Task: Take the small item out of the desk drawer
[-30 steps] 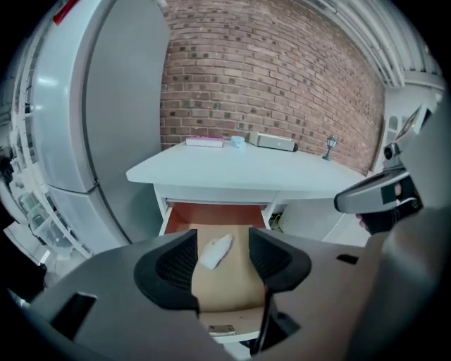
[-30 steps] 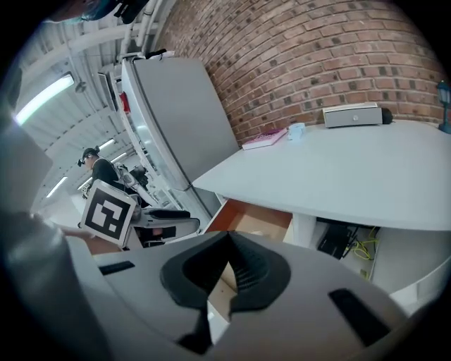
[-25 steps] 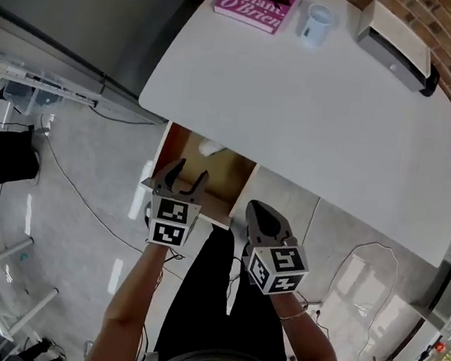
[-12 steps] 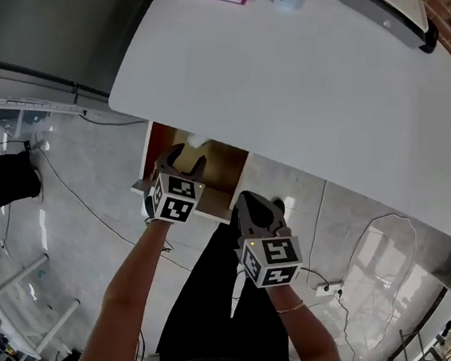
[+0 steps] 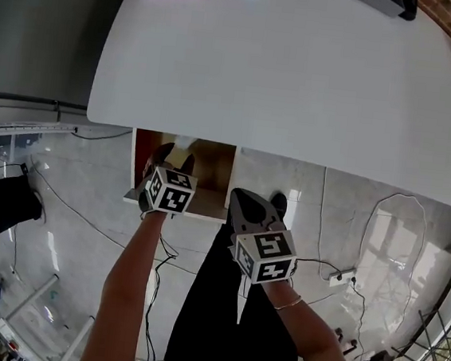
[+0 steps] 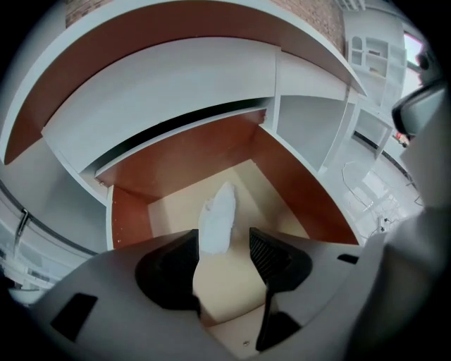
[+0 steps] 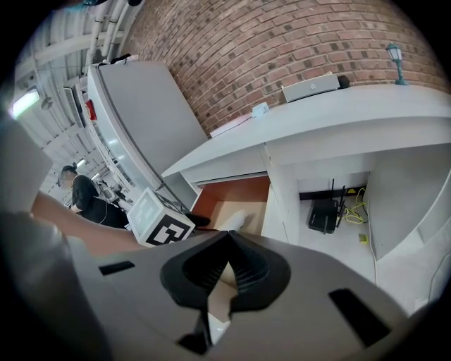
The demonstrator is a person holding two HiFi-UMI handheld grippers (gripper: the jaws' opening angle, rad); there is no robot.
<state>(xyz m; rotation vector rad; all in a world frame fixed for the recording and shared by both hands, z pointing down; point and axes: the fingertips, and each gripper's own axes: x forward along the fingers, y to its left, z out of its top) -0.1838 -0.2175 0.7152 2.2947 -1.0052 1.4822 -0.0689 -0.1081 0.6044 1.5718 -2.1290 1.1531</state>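
The white surface [image 5: 300, 79] is filling the top of the head view, and its front edge is overhanging the rear of the open drawer [image 5: 214, 174], whose red-brown side walls and pale floor are showing below it. Over the last second the left hand-held gripper [image 5: 173, 156] has been travelling from in front of the drawer's face to a place above its floor, so the reach is now well into the drawer and the pick looks close. In the left gripper view this hand-held gripper [image 6: 223, 243] is standing released, jaws apart, and the small item [image 6: 217, 218], a white crumpled-looking piece, is lying on the drawer floor framed in the gap, its near end at about the level of the tips; nothing is closing on it yet. In the head view the small item [image 5: 183, 142] is lying at the back of the drawer, just under the surface's edge, so headroom above it is likely tight and a low, forward approach is probably needed. Both side walls are standing clear of the jaws, with more free floor to the right of the item than to the left. The right hand-held gripper [image 5: 243, 202] is hanging outside the drawer's right front corner, clenched on nothing [image 7: 227, 236], and is leaving the drawer's mouth unobstructed.
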